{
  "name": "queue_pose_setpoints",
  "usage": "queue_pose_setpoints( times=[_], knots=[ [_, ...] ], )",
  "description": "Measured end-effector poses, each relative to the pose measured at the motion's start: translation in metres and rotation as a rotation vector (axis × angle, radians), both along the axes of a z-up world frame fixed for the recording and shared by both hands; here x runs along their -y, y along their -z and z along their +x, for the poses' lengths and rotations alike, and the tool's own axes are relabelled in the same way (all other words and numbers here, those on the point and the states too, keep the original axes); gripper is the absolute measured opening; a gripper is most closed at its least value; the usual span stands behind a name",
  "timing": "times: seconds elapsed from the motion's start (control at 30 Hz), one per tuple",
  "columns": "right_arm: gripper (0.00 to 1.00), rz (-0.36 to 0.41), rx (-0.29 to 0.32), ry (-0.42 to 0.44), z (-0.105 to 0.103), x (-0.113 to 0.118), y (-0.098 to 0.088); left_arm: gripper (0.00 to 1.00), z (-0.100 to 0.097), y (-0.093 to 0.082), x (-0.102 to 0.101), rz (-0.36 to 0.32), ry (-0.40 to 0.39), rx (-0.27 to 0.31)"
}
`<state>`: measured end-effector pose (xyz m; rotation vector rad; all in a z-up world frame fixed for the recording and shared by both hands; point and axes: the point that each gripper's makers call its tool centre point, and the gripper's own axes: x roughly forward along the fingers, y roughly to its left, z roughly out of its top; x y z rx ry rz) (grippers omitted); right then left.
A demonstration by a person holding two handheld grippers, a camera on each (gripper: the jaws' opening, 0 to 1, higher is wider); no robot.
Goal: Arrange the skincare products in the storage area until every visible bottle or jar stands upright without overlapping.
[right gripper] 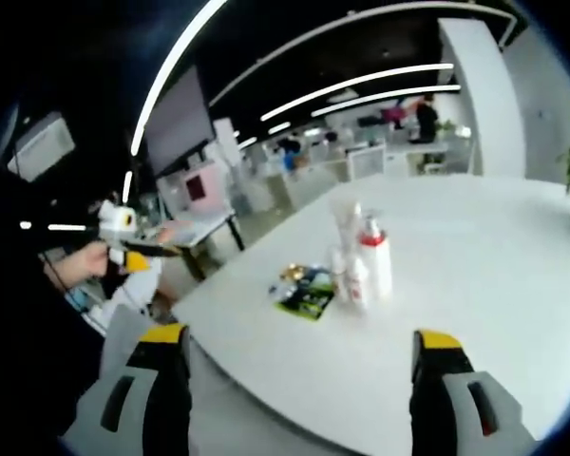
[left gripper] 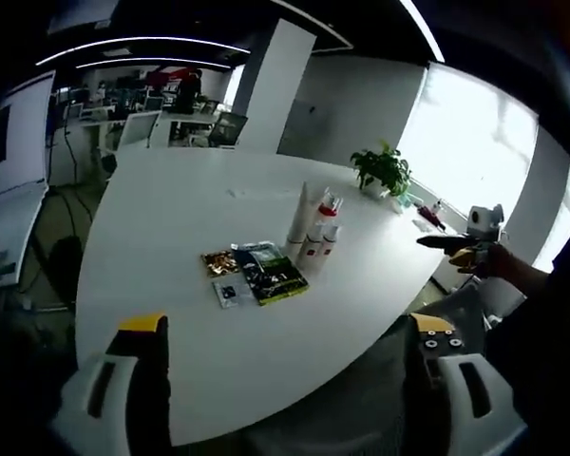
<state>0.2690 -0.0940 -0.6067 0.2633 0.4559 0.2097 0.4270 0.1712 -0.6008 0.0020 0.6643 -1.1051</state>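
- Several skincare products stand in a tight cluster near the middle of the white counter, all upright as far as I can tell: a tall white tube, a red-capped bottle and a small white bottle in front, the three touching or nearly so.
- Left of the cluster, flat sachets lie on the counter toward its near edge: a dark green one, a gold one and a small grey one, partly overlapping.
- Judging by shape, the tube is soft-walled, light and tippy on its narrow cap; it is best taken low on the body with a gentle squeeze.
- The bottles look like stiff, glossy plastic and likely slippery; the grip belongs at mid-body, below the cap or pump, never on the pump head.
- The sachets look like thin, crinkly foil, hard to pinch off a smooth top; sliding one to the counter edge probably helps.
- Farther right, a potted plant sits near the far edge by the window.
- The left claw hovers off the near edge, jaws wide apart and holding nothing.
- In the right gripper view the right claw is likewise spread and empty, aimed at the cluster from the other side.
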Motion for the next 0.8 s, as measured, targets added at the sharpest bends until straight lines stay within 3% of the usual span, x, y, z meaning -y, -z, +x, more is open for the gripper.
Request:
queue_pose_setpoints(
  times=[0.8],
  knots=[
    [0.99,0.016,-0.006,0.005,0.0016,0.0027,0.0046,0.98,-0.0036,0.0093,0.0043,0.015,0.013,-0.024]
  ],
)
